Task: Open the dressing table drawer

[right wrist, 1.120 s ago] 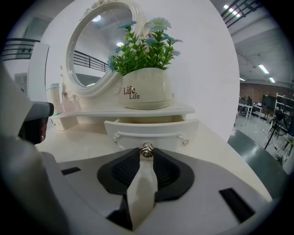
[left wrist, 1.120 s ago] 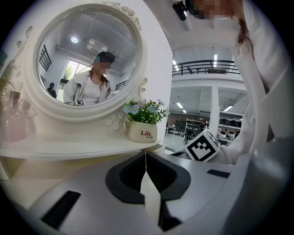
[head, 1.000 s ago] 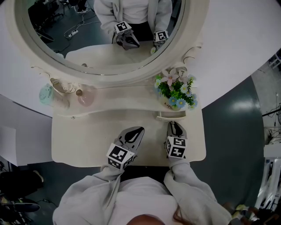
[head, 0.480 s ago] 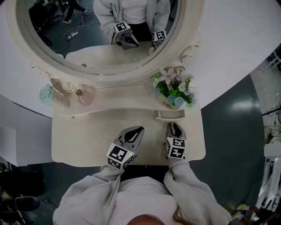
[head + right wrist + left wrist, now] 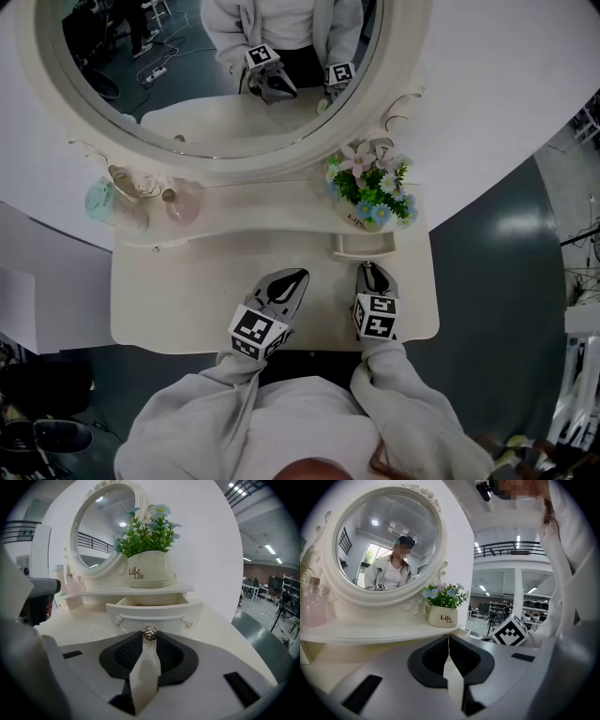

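Note:
The cream dressing table (image 5: pixel 187 300) has a small drawer (image 5: pixel 364 247) under its right shelf, standing partly pulled out. In the right gripper view the drawer front (image 5: pixel 164 613) faces me and its inside shows behind it. My right gripper (image 5: pixel 150 635) is shut on the drawer's metal knob (image 5: pixel 150 633), which sits pinched between the tips. From the head view the right gripper (image 5: pixel 373 270) points at the drawer. My left gripper (image 5: pixel 296 277) hovers over the tabletop to the drawer's left, shut with nothing in it (image 5: pixel 448 638).
A white pot of flowers (image 5: pixel 371 192) stands on the shelf right above the drawer. A pink bottle (image 5: pixel 183 206) and a green jar (image 5: pixel 99 199) sit at the shelf's left. The oval mirror (image 5: pixel 216 84) rises behind. The table's right edge (image 5: pixel 435 300) is close to my right gripper.

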Demonstrator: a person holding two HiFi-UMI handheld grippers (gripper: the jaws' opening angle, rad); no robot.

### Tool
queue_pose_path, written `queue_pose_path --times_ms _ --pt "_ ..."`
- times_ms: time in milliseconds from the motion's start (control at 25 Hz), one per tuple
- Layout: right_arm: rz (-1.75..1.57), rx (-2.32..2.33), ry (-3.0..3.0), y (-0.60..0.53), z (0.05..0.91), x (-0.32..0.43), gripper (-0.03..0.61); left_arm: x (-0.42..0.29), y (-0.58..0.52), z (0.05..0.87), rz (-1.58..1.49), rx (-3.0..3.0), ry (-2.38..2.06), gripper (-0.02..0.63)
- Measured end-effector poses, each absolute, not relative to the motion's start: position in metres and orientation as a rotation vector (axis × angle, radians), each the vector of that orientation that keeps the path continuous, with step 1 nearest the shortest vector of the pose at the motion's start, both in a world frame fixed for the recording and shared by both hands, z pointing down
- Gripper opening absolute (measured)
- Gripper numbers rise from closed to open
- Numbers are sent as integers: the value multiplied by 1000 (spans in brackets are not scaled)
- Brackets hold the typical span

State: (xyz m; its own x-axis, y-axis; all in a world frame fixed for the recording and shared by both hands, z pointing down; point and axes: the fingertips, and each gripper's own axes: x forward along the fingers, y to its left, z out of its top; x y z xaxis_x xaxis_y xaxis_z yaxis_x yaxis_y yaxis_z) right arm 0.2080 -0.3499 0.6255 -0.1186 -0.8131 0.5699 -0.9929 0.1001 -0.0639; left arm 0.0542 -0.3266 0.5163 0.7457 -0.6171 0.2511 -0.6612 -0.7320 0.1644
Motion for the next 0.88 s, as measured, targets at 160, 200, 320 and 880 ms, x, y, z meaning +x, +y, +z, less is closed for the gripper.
queue_pose_path --times_ms 160,200,320,880 --pt "625 1762 -1995 -348 625 208 107 55 -325 516 260 2704 -1004 18" --pt "625 1762 -1995 -347 625 209 107 55 -325 516 259 2704 -1003 18" --pt "625 1762 -1992 -345 625 209 107 55 -324 515 254 2704 -1000 18" --pt "642 1758 -1982 -339 626 209 107 54 -323 516 242 2709 -975 18"
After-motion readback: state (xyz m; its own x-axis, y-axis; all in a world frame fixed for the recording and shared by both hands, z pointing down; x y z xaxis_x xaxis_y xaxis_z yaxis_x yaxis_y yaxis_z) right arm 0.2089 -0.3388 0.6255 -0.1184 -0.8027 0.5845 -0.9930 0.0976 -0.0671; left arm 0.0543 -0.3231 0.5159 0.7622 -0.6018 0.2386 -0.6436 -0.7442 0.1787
